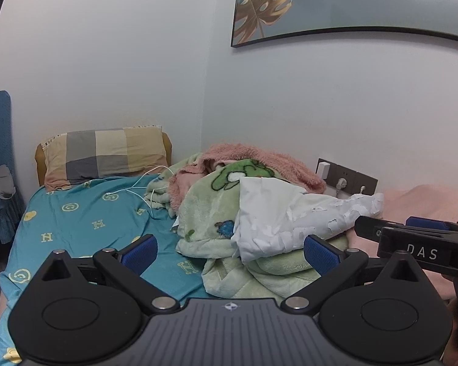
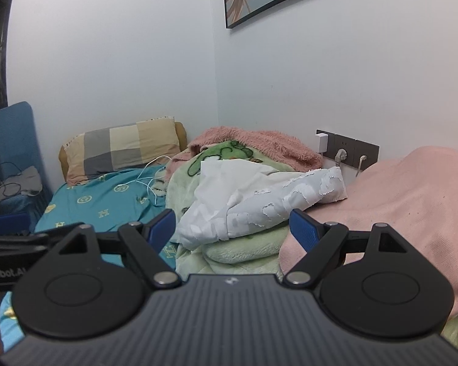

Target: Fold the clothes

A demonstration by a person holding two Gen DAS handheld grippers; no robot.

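A crumpled white garment [image 1: 290,216] [image 2: 253,201] with a peeling white print lies on top of a green fleece blanket [image 1: 216,213] [image 2: 244,244] on the bed. My left gripper [image 1: 230,251] is open, its blue pads wide apart, a little short of the garment's near edge. My right gripper [image 2: 233,228] is open too, its jaws spread on either side of the garment's lower edge without touching it. In the left wrist view the right gripper [image 1: 418,238] shows side-on at the right, beside the garment.
A teal patterned sheet [image 1: 85,222] covers the bed, with a checked pillow [image 1: 103,152] at its head. A white cable [image 1: 143,189] trails over the sheet. A fluffy pink blanket [image 1: 259,158] lies behind, a pink cover [image 2: 397,207] at the right. Wall sockets [image 2: 348,152] with plugs. Blue chair [image 2: 12,140] left.
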